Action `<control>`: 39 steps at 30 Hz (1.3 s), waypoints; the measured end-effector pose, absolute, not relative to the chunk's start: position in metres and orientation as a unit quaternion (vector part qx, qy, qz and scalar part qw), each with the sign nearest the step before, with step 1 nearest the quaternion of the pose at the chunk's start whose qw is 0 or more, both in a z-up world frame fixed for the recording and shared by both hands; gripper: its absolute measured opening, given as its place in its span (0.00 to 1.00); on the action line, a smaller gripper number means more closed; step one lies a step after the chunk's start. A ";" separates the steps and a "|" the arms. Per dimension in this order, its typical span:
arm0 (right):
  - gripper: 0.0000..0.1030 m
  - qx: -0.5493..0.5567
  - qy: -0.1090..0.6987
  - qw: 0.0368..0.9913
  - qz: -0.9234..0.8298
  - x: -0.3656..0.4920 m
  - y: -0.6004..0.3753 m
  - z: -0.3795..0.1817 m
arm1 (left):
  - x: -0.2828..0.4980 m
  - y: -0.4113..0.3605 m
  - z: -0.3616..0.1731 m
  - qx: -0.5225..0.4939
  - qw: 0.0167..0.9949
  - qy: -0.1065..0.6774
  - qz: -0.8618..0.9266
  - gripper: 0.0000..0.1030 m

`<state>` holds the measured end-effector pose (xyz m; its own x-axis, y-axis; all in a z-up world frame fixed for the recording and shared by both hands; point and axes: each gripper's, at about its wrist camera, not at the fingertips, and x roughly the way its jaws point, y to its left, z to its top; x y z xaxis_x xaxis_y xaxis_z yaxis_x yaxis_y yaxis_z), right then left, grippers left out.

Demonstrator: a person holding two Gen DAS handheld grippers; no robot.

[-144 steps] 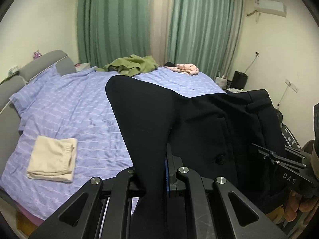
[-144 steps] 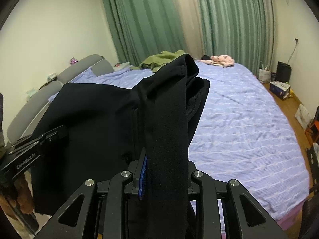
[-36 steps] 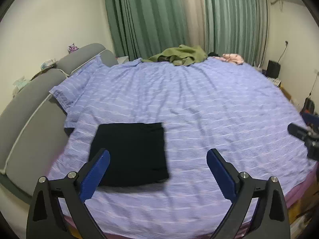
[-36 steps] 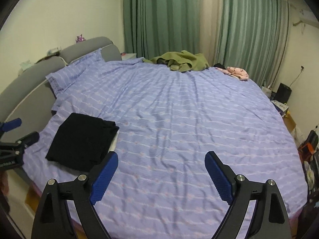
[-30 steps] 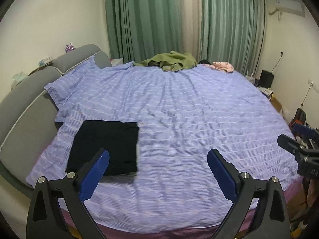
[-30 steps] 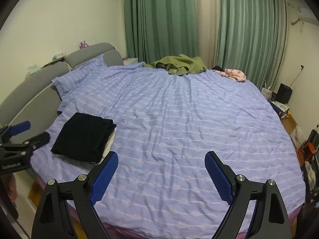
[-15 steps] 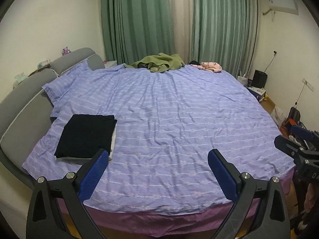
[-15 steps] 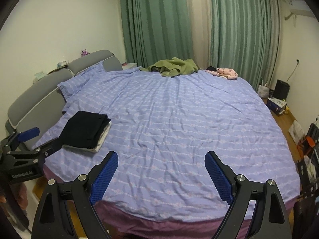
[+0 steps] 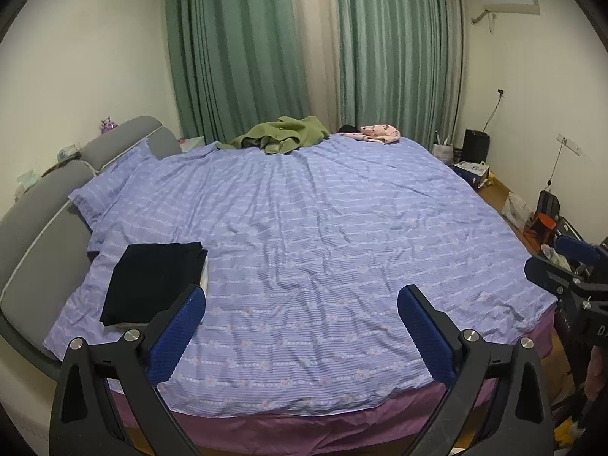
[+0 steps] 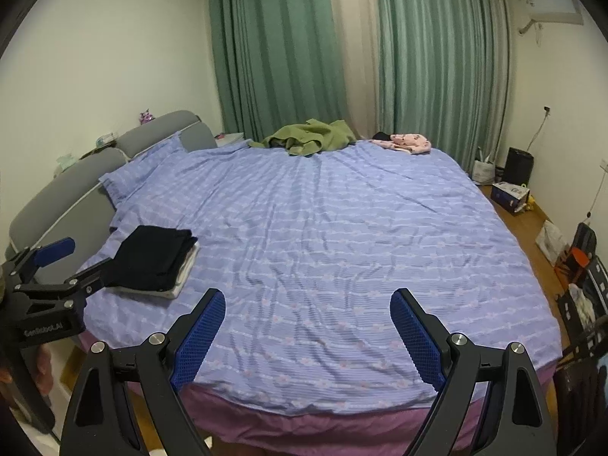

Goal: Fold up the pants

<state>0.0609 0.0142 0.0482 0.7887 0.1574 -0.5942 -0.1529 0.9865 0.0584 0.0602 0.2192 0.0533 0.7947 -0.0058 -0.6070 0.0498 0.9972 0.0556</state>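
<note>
**A:** Pulling back from the bed (image 9: pixel 342 228) is what both grippers are doing now. 4.8 s ago they were each clamping the black pants up in the air, and now the folded black pants (image 9: pixel 152 281) are sitting on the near-left corner of the bed, right by the grey headboard (image 9: pixel 41 235).

**B:** Are they lying straight on the cover?

**A:** Nope, they're resting on top of a folded pale garment (image 10: pixel 186 271). You can see its edge peeking out under the stack in the right wrist view.

**B:** And the grippers?

**A:** Left gripper (image 9: pixel 302 309) is hanging wide apart, nothing between the blue pads (image 9: pixel 178 334), out past the near edge of the bed. Right gripper (image 10: pixel 307 313) is doing the same thing, spread wide and carrying nothing. Each one is also showing up at the edge of the other's view, well apart.

**B:** Anything else lying around?

**A:** A crumpled green garment (image 9: pixel 281 138) is sitting at the far side of the bed under the green curtains (image 9: pixel 247 57), with a pink garment (image 9: pixel 380 133) just to its right. A pillow (image 9: pixel 110 186) is lying at the far left against the headboard.
</note>
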 end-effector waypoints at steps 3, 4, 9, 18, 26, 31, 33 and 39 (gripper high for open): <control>0.87 0.007 0.312 0.947 0.078 0.057 0.011 0.050 | 0.059 0.217 0.055 0.034 0.947 0.319 -0.015 1.00; 0.87 0.007 0.311 0.947 0.078 0.057 0.010 0.051 | 0.059 0.216 0.056 0.034 0.947 0.318 -0.015 1.00; 0.87 0.010 0.307 0.949 0.074 0.053 0.007 0.052 | 0.055 0.216 0.057 0.032 0.948 0.316 -0.012 1.00; 0.87 0.008 0.304 0.949 0.077 0.049 0.007 0.054 | 0.051 0.214 0.060 0.027 0.950 0.312 -0.012 1.00; 0.87 0.005 0.302 0.950 0.078 0.046 0.004 0.056 | 0.045 0.210 0.062 0.022 0.950 0.310 -0.012 1.00; 0.87 0.005 0.301 0.950 0.079 0.044 -0.004 0.058 | 0.045 0.208 0.064 0.019 0.950 0.310 -0.018 1.00; 0.87 0.005 0.301 0.951 0.078 0.044 -0.006 0.058 | 0.045 0.207 0.065 0.020 0.950 0.310 -0.019 1.00; 0.87 0.006 0.301 0.950 0.078 0.043 -0.012 0.059 | 0.045 0.205 0.065 0.019 0.951 0.309 -0.024 1.00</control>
